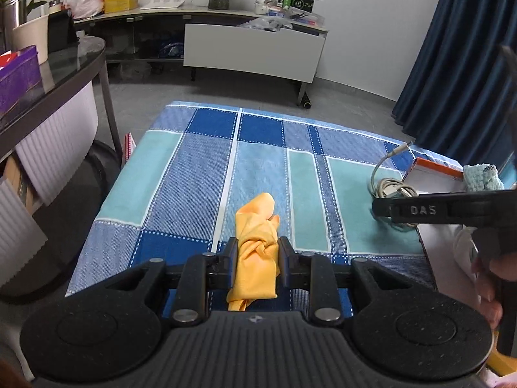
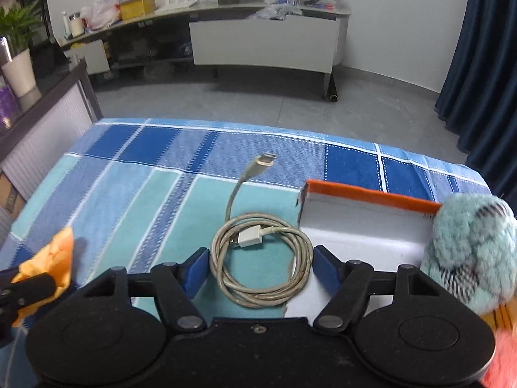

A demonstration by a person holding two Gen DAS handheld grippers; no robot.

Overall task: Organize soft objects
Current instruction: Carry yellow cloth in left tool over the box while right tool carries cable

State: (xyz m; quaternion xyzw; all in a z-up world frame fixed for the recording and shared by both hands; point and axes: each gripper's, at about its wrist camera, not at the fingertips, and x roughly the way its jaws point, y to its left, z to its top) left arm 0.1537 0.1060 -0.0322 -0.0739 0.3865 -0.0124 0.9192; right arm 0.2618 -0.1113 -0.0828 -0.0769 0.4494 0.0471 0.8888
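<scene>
My left gripper (image 1: 255, 255) is pinched tight on the yellow cloth (image 1: 257, 242): bunched fabric fills the gap between both pads, one tail spilling forward toward twelve o'clock, another hanging below the fingers. The cloth looks lifted clear of the blue checked bedspread (image 1: 194, 177), though I can't be sure the lower tail is off it. In the right wrist view the same cloth shows at nine o'clock, low and blurred. My right gripper (image 2: 260, 266) is spread wide, its blue pads standing either side of the coiled grey cable (image 2: 261, 258), not pressing it; the loose plug end trails off toward twelve. The coil lies on the bedspread, its right edge overlapping the white tray with the orange rim (image 2: 371, 223) at two o'clock. A fluffy pale-blue toy (image 2: 471, 245) sits at three o'clock, at the tray's right end. I judge the step as mid-sort: cloth in hand, cable about to be taken. Next move calls for lowering the right pads around the whole coil, closing gently so loops don't slip out, then carrying both to the tray.
</scene>
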